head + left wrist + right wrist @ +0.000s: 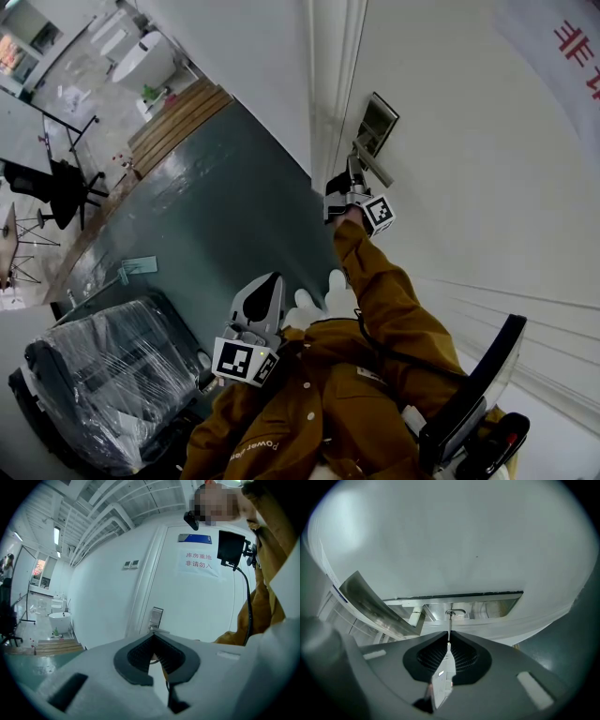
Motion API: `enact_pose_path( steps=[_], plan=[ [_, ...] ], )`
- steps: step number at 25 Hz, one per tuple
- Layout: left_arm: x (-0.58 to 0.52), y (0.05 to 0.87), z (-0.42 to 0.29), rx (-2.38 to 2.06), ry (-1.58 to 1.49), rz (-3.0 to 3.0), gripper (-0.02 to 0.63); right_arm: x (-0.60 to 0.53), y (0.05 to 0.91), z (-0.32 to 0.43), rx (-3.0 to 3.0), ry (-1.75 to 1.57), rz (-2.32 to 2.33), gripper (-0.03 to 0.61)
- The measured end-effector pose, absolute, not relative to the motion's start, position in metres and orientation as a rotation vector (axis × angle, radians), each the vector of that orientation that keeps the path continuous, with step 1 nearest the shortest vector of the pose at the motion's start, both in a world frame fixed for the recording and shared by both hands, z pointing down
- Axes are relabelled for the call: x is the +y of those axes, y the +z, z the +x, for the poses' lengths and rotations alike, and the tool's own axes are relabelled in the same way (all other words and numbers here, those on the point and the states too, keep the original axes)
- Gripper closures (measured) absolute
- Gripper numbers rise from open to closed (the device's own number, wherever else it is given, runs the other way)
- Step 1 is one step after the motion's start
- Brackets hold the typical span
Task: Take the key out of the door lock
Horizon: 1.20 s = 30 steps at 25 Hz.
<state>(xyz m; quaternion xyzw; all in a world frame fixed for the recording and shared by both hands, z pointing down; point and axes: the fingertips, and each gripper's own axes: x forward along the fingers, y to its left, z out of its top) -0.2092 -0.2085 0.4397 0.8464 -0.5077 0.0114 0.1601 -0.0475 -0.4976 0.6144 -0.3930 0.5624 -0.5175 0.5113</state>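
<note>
Key of slim silver metal (443, 679), likely light, stiff, slick: pinched at its flat head by right claw (449, 638), blade in steel door lock (455, 612); left claw (153, 635) closed, empty.

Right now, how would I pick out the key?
On the white door, find the metal lock plate beside the lever handle. The key is the thin blade standing out of its keyhole, its outer end pinched in the right gripper.

probably a bathroom-fittings showroom: white bathtub (145, 58) on display, exposed ceiling beams (117, 498), door (206, 602) with a notice (198, 560).
</note>
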Motion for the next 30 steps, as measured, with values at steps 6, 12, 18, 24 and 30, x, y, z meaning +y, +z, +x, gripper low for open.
enact_pose_path(
  steps=[6, 12, 18, 24, 30],
  plan=[
    [-0.21, 0.44, -0.206, -1.44, 0.03, 2.426, 0.617, -0.498, 0.615, -0.048, 1.386, -1.252, -0.985, 0.554],
    [-0.213, 0.44, -0.203, -1.431, 0.029, 2.432, 0.617, -0.492, 0.614, -0.059, 1.426, -1.27, -1.009, 0.554],
    [-0.212, 0.431, -0.2, -1.443, 0.036, 2.455, 0.617, -0.445, 0.636, -0.108, 1.541, -1.384, -0.96, 0.554],
    [-0.211, 0.43, -0.208, -1.474, 0.013, 2.436, 0.617, -0.405, 0.619, -0.149, 1.727, -1.448, -0.821, 0.554],
    [-0.218, 0.426, -0.205, -1.468, -0.024, 2.446, 0.617, -0.376, 0.546, -0.154, 2.165, -1.279, -0.766, 0.554]
  ],
)
